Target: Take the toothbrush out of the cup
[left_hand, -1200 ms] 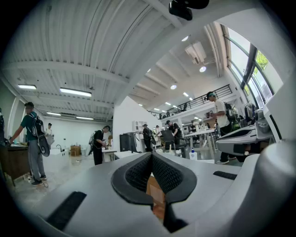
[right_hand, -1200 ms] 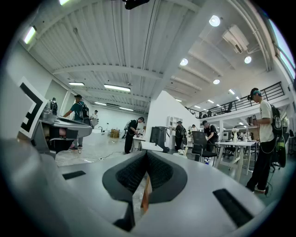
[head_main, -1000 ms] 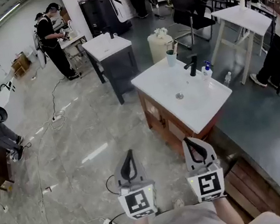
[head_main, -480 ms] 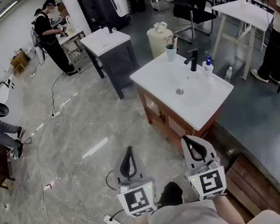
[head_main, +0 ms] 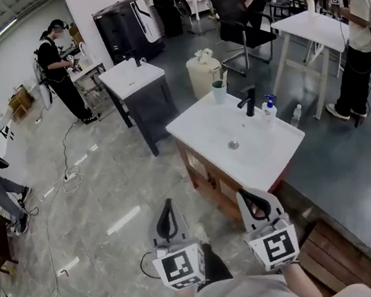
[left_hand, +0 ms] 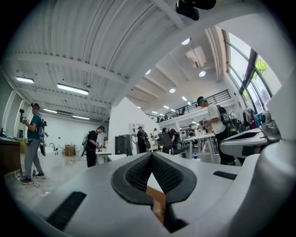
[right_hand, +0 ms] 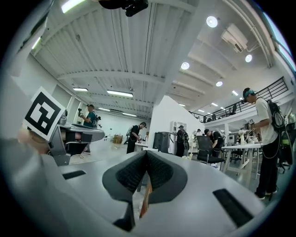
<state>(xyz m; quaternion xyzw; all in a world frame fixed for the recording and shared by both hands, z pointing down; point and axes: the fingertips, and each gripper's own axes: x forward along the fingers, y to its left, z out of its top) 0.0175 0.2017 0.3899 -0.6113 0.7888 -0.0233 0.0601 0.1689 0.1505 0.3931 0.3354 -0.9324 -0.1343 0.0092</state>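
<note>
Toothbrush (head_main: 223,78) is sticking out of the cup (head_main: 219,93), with only the head view catching it. Left gripper (head_main: 169,203) and right gripper (head_main: 243,194) jaws are sitting pressed together, empty.

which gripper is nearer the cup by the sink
Right. The right gripper sits well short of the cup but in line with it; the left gripper is off to its left.

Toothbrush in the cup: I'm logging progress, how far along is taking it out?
Done: nothing; the toothbrush stands in the pale green cup on the white sink counter. In hand: nothing; the left gripper and right gripper are shut, empty, short of the counter. Left: approach, grip the toothbrush, lift it out.
</note>
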